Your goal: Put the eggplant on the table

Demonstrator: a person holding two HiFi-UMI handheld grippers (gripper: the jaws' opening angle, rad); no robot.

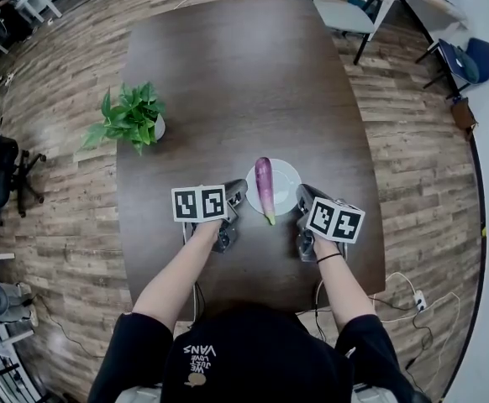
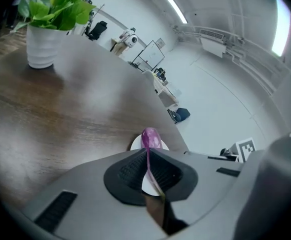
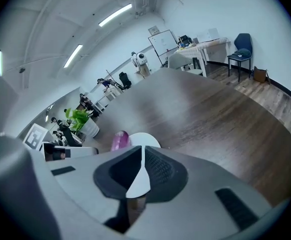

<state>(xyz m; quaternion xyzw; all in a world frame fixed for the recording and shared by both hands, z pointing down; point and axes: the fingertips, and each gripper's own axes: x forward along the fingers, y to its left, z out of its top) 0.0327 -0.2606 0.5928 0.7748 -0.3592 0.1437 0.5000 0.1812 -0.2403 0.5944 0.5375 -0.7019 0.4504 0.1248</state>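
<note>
1. Left gripper view: left claw has its jaws pressed almost together. Only a thin slit is left between the black pads, and nothing is gripped.
2. Through that slit and above the tips, the eggplant shows just ahead, lying on a white plate.
3. Right gripper view: right claw is the same, jaws all but closed with a narrow sliver between them. It holds nothing, and only the plate's white shows through the gap.
4. Head view: each claw is in one of the person's hands, with a marker cube on each: left cube, right cube. There is a black band on the right wrist.
5. The claws sit on either side of the plate, left one just beside its left rim, right one just beside its right rim. Can't tell if either touches it.
6. The purple eggplant lies lengthwise on the plate, not on bare tabletop. Its green stem end hangs over the near rim toward the person.
7. The plate sits on a dark wood tabletop, on the near half and slightly right of centre.
8. A potted plant in a white pot stands near the left edge, well apart from the plate.
9. A wood-plank floor surrounds the tabletop, with a blue chair at the far right.
</note>
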